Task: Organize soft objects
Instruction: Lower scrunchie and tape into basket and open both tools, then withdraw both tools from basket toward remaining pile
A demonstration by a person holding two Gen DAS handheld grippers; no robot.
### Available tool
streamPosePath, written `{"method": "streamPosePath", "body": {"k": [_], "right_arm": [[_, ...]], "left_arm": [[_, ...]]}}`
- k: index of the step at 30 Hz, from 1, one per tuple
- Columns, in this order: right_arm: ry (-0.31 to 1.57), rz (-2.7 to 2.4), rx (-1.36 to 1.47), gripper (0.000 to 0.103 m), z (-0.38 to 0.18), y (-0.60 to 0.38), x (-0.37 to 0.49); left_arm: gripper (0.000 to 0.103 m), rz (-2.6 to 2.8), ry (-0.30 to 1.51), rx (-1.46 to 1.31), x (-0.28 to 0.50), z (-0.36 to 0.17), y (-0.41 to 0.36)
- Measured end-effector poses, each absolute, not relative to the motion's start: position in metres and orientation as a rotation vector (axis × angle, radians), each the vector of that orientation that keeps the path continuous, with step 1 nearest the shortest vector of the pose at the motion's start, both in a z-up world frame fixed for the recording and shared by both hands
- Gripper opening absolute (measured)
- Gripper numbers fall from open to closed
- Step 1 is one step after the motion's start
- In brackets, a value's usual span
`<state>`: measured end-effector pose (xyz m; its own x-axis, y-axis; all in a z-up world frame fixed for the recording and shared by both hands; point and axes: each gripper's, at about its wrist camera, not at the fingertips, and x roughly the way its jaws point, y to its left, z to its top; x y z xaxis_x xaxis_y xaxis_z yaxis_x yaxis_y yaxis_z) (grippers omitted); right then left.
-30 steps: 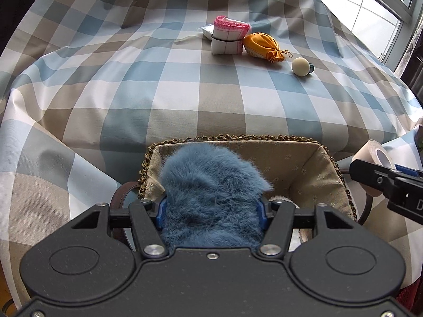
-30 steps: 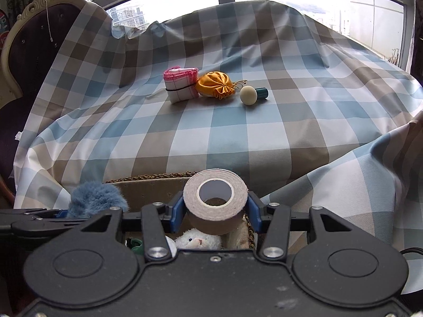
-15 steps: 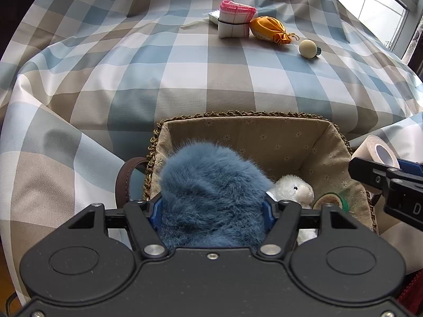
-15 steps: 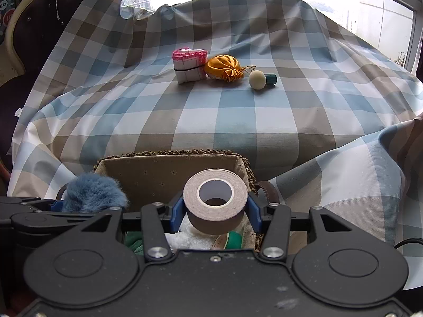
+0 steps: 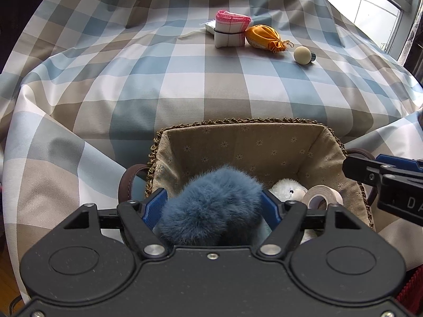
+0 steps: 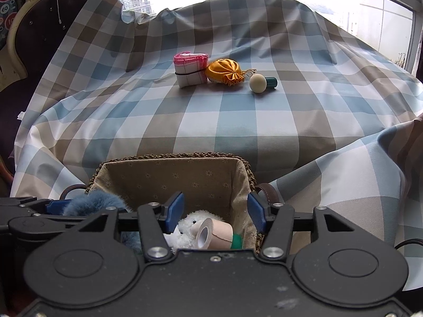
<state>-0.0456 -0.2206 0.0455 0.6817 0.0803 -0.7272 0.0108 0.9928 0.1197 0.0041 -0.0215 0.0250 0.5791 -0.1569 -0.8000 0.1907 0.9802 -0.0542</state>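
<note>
Both grippers are positioned over the near end of a woven basket with a fabric lining, set on a blue, tan and white checked cloth.

Left gripper: jaws are opening. A fluffy blue toy is seen between the blue pads, filling the gap; whether the pads press on the fur or only brush it cannot be told. The toy sits low at the near left of the basket.

Right gripper: jaws are opening, and nothing is gripped. The pink tape roll is seen lying on its side in the basket, below and between the two pads and clear of both. It rests against a white plush toy, with a green item just beside it on the right. In the left wrist view the same roll is seen at the near right of the basket, beside the white plush.

Well beyond the basket, on the cloth, three items are noted in a row: a pink-edged folded cloth bundle bound with a dark band, an orange drawstring pouch touching it, and a cream ball on a teal base set slightly apart.
</note>
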Motion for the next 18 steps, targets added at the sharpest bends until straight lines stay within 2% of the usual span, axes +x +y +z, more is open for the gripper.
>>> {"method": "streamPosePath", "body": {"k": [18], "right_arm": [[0.816,0.023,0.132,0.054,0.044,-0.225,-0.046]], "left_arm": [[0.070,-0.178,0.863,0.014,0.001,0.041,-0.014]]}}
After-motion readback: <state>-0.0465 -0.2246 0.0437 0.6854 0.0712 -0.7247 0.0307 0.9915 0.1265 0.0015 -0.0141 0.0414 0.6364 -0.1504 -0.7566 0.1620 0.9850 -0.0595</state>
